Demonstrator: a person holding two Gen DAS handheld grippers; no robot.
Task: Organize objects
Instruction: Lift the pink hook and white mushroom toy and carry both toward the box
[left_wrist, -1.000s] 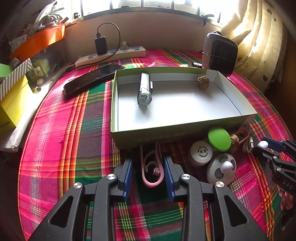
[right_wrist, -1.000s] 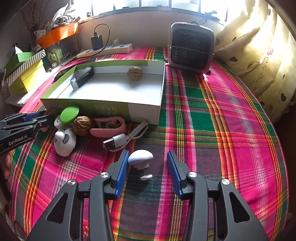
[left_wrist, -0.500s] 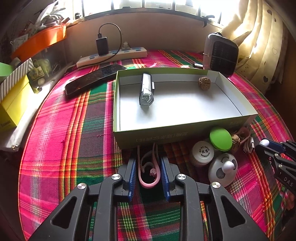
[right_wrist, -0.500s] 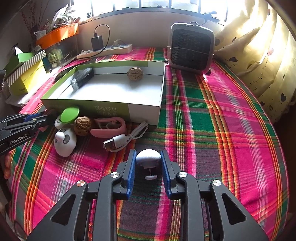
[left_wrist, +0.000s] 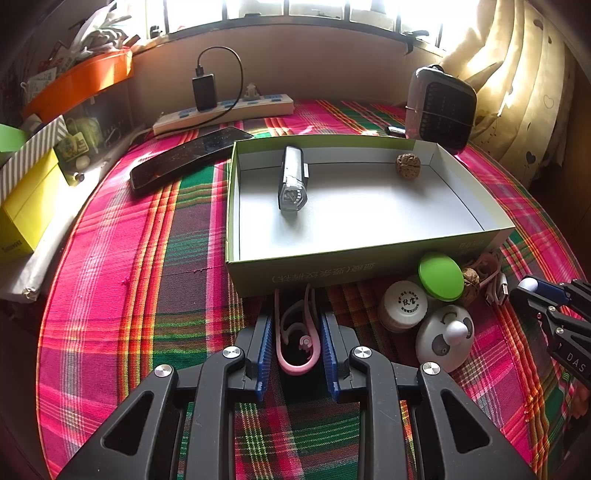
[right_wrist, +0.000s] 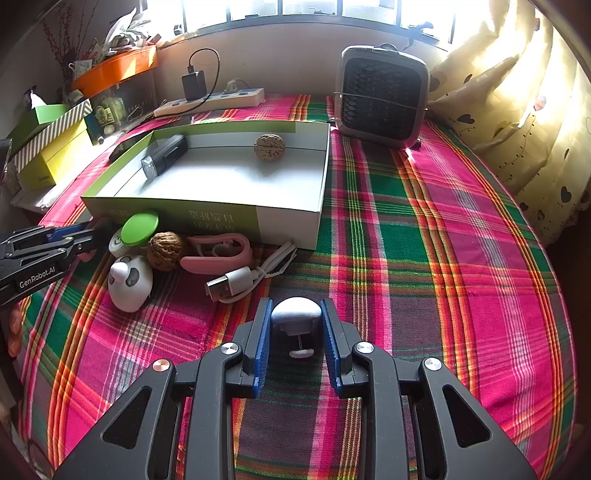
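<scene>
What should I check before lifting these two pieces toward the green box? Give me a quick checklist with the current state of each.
1. Left gripper closed on the pink clip: ok, the pads press both its sides.
2. Right gripper closed on the white knob: ok, pinched at its cap.
3. Both items off the tablecloth: not ok, both rest on it.
4. Room in the green box: ok; only a flashlight and a walnut lie inside.
5. USB cable free of the right gripper: ok, apart to its left.
6. Grip firm enough to lift: cannot tell.
</scene>
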